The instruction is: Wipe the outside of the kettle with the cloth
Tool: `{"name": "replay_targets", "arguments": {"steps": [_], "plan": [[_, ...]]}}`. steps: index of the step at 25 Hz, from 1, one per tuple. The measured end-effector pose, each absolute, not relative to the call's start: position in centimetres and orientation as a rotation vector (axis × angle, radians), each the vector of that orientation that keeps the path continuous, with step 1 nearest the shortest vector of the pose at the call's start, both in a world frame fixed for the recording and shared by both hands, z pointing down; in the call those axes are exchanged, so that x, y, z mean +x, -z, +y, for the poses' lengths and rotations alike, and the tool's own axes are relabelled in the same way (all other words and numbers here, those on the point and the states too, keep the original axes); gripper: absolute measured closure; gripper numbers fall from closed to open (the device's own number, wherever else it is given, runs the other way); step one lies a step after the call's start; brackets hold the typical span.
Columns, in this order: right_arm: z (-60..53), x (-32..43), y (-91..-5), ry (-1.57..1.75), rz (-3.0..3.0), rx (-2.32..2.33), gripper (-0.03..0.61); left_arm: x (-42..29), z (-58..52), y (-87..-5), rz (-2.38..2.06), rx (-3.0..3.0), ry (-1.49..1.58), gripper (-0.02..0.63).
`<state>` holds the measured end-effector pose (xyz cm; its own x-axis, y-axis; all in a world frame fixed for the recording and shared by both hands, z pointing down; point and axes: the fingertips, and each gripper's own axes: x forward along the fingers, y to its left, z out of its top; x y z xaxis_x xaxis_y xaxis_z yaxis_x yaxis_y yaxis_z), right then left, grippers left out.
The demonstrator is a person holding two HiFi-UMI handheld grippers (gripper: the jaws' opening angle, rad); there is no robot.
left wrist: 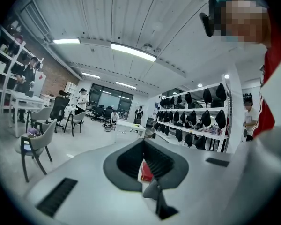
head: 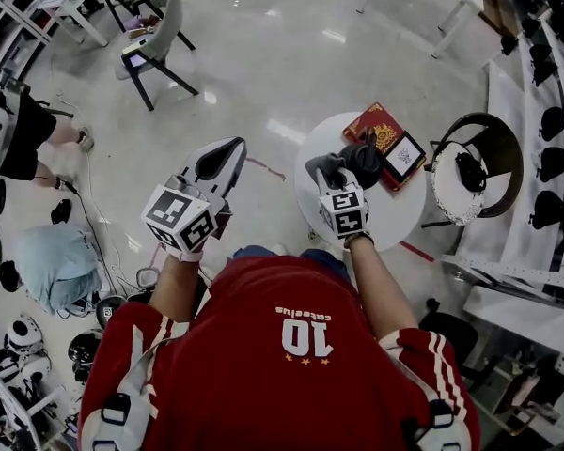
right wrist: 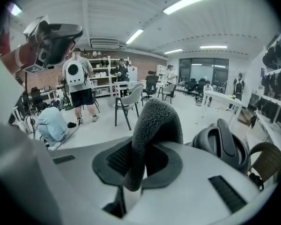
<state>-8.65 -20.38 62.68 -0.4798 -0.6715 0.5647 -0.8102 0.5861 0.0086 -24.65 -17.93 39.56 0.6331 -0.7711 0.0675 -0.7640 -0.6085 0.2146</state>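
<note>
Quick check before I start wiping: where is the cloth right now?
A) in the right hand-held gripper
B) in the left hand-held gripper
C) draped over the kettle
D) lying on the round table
A: the right gripper view shows the right hand-held gripper with its jaws clamped on the grey cloth, beside the black kettle.

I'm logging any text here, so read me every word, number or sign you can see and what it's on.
"10": on the back of the shirt.
Word beside it: too blurred to read.
Book and card: print too small to read.
</note>
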Motion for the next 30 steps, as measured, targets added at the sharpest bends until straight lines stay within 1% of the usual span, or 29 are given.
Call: {"name": "replay_targets", "arguments": {"steps": [5,14,21,30], "plan": [[-19.9,-8.6,-59.7,-0.284,-2.346,1.190,0.532,-23.3,-17.6,-39.3,-1.218,2.659,0.057,0.606],[-19.0,-5.7,-53.1,-0.151,-2.433,1.256,0.532,-20.1,-16.9,-38.6,-1.186,2.674,0.073,0.606],[-18.7,0.3,-48.7,-0.115,-2.486,1.318,0.532,-14.6,-16.9,-38.8,-1.155,2.685,0.060,0.606],[-19.8,10.8,-49.1,-0.158,-2.454,1.398,0.532,-6.8,-17.5,-38.4,-1.153,2.698,0.068,0.606]]}}
